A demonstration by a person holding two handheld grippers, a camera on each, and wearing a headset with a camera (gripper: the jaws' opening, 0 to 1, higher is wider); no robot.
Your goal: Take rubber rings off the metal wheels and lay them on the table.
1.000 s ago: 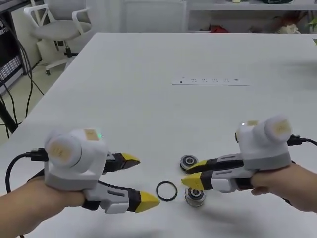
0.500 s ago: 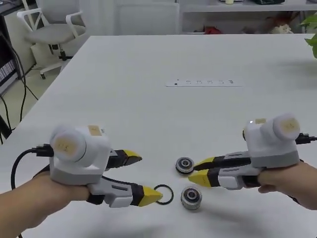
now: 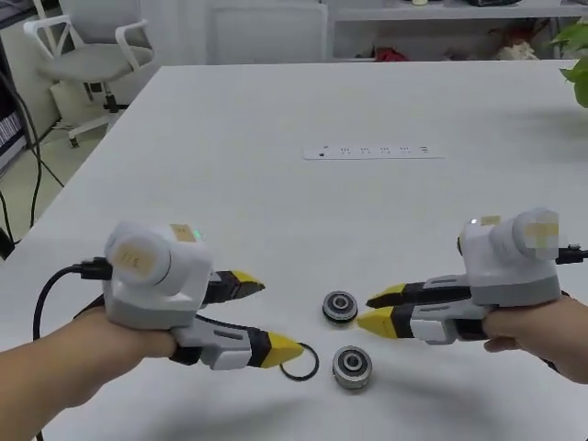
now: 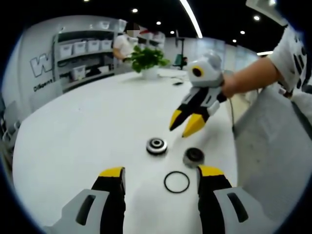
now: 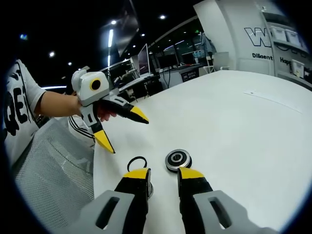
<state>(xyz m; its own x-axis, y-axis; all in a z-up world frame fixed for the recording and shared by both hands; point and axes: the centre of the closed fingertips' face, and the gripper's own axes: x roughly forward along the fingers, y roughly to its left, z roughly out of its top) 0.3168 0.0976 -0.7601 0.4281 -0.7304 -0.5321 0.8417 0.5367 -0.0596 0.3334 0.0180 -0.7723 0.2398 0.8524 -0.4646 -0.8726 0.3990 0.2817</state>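
A white office chair point(image 3: 87, 46) stands beyond the far left corner of the worktop point(image 3: 230, 165), with dark cables point(image 3: 37, 161) hanging nearby. A flat white strip with dark marks point(image 3: 372, 152) lies mid-worktop. A potted plant point(image 4: 146, 61) sits at one far edge, near shelving with bins point(image 4: 83, 53).

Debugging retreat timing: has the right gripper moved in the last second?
Yes. The right gripper has pulled back rightward: its tips sat between the far wheel and near wheel; now they lie right of the far wheel.
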